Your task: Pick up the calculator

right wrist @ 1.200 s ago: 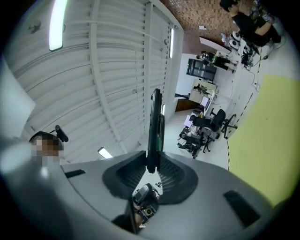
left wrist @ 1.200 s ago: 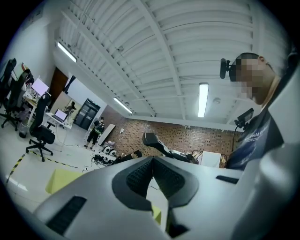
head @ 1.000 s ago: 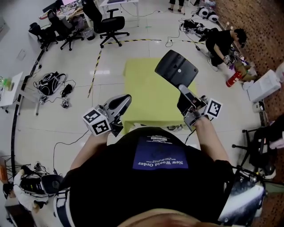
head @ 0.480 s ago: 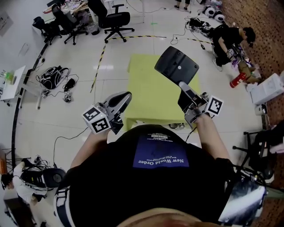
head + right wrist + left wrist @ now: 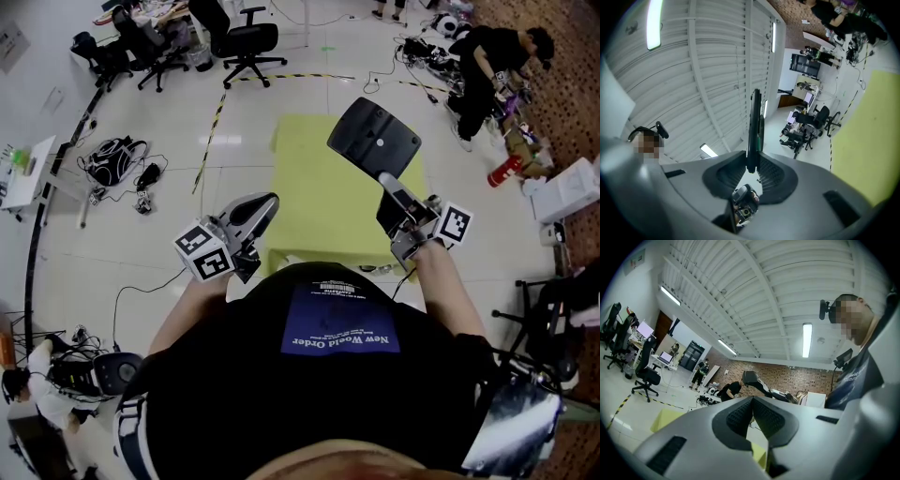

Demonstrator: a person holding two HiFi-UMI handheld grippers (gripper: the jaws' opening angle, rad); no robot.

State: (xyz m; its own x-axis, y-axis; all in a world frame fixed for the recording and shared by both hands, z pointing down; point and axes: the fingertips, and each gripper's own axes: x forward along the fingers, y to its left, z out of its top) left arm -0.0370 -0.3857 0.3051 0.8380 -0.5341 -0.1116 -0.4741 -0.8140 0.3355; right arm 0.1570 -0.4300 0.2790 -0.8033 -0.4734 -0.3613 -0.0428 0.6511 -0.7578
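The calculator [image 5: 373,139] is a flat black slab, seen from its back, held in the air over the yellow table [image 5: 314,202]. My right gripper [image 5: 387,183] is shut on its lower edge. In the right gripper view the calculator [image 5: 753,123] stands edge-on, pinched between the two pads, with the right gripper [image 5: 752,165] pointing upward toward the ceiling. My left gripper [image 5: 268,202] hangs at the table's near left corner with its tips together and nothing between them. In the left gripper view the left gripper [image 5: 751,401] points roughly level across the room.
Black office chairs [image 5: 246,42] stand beyond the table. A bag and cables [image 5: 112,155] lie on the floor at the left. A person in black [image 5: 483,56] is at the far right by the brick wall, near a red object [image 5: 502,172].
Both grippers and the calculator stay where they were. The person at the far right has risen from a crouch, and the head view has shifted slightly.
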